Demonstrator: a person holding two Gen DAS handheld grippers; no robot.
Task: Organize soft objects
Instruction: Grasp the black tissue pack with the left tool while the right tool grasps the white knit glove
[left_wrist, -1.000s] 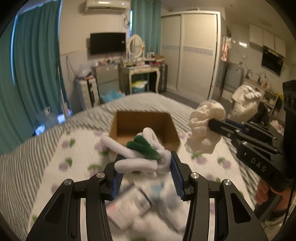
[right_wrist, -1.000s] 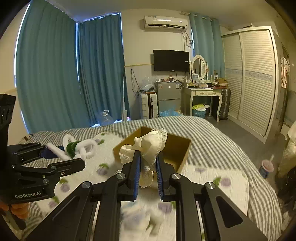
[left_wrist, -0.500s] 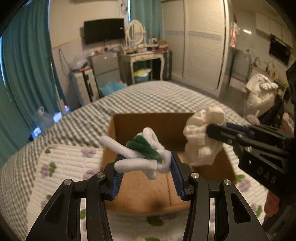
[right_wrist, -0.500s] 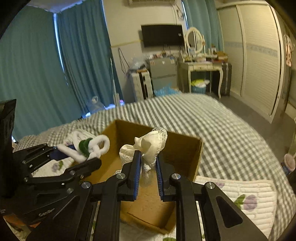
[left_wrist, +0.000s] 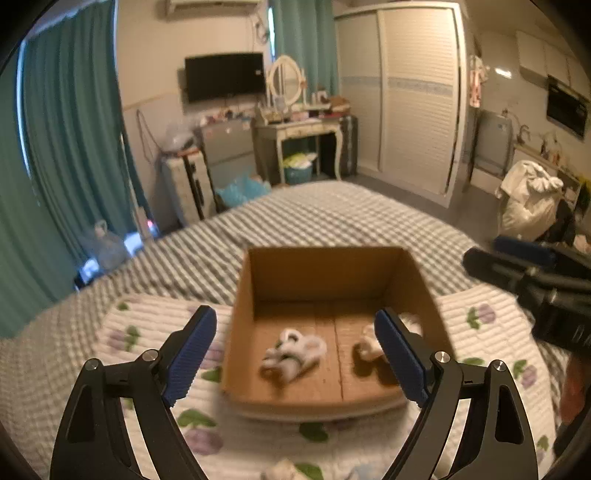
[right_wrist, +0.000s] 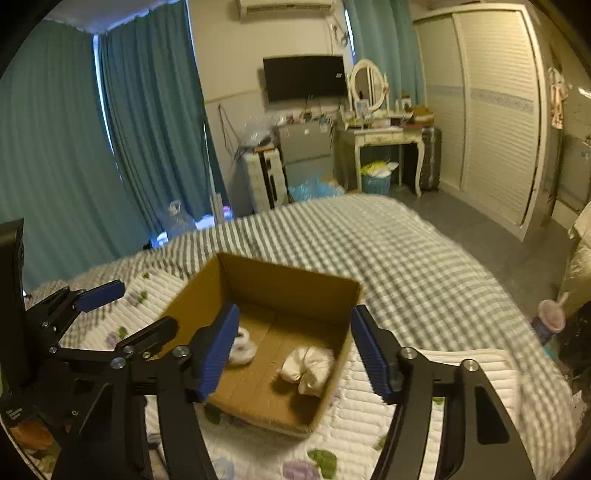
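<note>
Cardboard box (left_wrist: 325, 273) holds both toys; both claws (left_wrist: 295, 343) (right_wrist: 291, 347) gape wide, empty.

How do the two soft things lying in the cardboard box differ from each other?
The white-and-green fuzzy toy has green amid white loops; the cream cloth bundle is plain cream. The toy lies in the left half of the cardboard box, the bundle in the right half. Both rest on the box floor, apart, neither held.

Left gripper (left_wrist: 295, 350) and right gripper (right_wrist: 291, 347) both gape wide (blue-padded fingers spread, holding nothing).
</note>
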